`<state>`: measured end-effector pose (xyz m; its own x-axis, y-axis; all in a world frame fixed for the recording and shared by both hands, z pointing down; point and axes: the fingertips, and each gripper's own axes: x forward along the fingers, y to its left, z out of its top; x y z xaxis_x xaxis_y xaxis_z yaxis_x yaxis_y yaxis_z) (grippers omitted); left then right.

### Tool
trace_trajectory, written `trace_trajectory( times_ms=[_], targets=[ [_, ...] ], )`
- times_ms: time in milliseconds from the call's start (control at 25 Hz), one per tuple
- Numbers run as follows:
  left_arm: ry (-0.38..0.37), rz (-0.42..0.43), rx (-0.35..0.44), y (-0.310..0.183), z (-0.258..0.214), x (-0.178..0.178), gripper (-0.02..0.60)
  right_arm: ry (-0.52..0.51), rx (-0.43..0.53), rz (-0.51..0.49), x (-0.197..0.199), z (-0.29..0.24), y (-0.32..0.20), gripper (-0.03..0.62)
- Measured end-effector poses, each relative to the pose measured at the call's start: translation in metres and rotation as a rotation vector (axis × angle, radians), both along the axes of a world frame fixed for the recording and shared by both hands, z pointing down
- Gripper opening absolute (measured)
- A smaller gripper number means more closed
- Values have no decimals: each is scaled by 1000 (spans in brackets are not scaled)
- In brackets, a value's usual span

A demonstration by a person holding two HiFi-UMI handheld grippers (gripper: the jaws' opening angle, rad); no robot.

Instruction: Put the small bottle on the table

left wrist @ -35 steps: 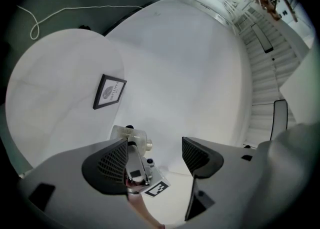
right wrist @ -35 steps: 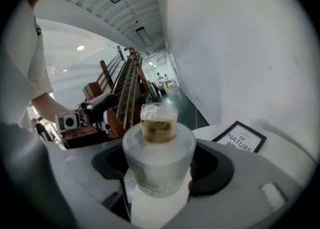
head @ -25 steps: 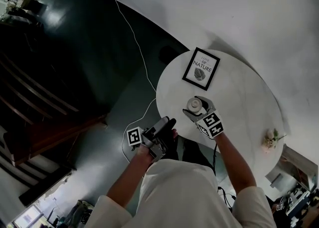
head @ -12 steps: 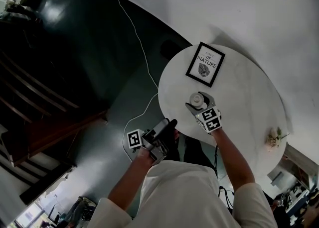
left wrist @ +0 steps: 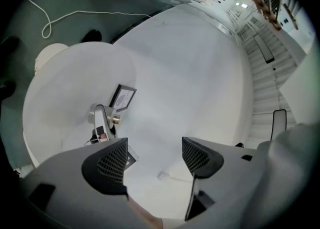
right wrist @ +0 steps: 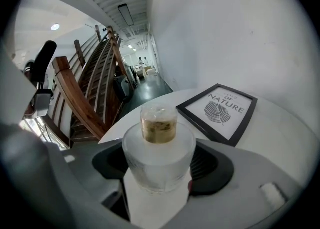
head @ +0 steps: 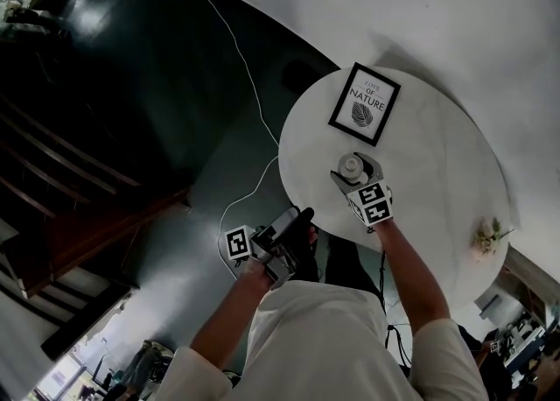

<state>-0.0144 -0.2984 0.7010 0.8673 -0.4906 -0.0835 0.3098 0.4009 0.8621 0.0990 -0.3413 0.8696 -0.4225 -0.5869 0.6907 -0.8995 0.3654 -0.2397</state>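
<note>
The small bottle (right wrist: 159,153) is frosted white with a clear, gold-lined cap and stands upright between the jaws of my right gripper (right wrist: 162,165), which is shut on it. In the head view the right gripper (head: 357,172) holds the bottle (head: 351,165) over the round white table (head: 437,154), near its left middle; whether its base touches the top is hidden. My left gripper (head: 293,220) hangs off the table's near left edge, open, with nothing between its jaws. From the left gripper view, the left gripper (left wrist: 152,160) looks across at the bottle (left wrist: 114,119).
A black-framed leaf print (head: 365,103) lies flat on the table just beyond the bottle, also seen as the print (right wrist: 218,111). A small flower sprig (head: 484,237) sits at the table's right edge. A white cable (head: 254,119) runs over the dark floor; a wooden staircase (head: 61,180) stands left.
The right gripper with the bottle has shifted slightly farther over the table toward the framed print. The left gripper has stayed about where it was.
</note>
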Motion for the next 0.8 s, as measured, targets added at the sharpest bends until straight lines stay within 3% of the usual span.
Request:
trace_trajectory(
  times_ms=[800],
  targets=[
    [5, 17, -16, -10, 4, 4, 321, 112, 41, -75, -3, 2, 6, 348]
  ],
)
